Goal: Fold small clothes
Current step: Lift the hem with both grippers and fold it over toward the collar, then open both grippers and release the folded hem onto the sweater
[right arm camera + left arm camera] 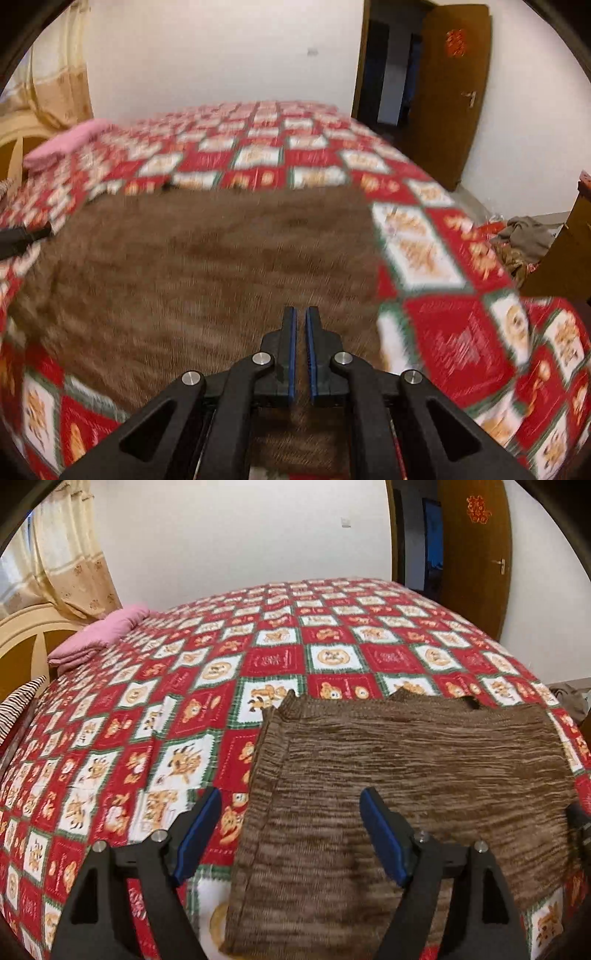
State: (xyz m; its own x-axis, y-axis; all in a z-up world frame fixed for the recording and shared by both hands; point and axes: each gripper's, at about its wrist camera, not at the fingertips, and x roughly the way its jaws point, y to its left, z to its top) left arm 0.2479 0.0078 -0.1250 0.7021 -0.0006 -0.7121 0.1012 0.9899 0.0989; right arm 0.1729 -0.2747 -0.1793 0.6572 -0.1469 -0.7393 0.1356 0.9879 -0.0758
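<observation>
A brown knitted garment (406, 775) lies flat on the red patchwork bed cover (147, 720). My left gripper (291, 797) is open, its jaws wide apart above the garment's left edge, holding nothing. In the blurred right wrist view the garment (207, 258) fills the middle. My right gripper (300, 314) hovers over its near part with the jaws almost together and a thin gap between the blue pads; nothing shows between them. A dark part of the other gripper (22, 236) shows at the left edge.
A folded pink cloth (96, 635) lies at the far left of the bed by a wooden headboard (26, 642). A striped pillow (18, 705) is at the left edge. An open wooden door (476, 554) and a clothes pile (528, 232) are to the right.
</observation>
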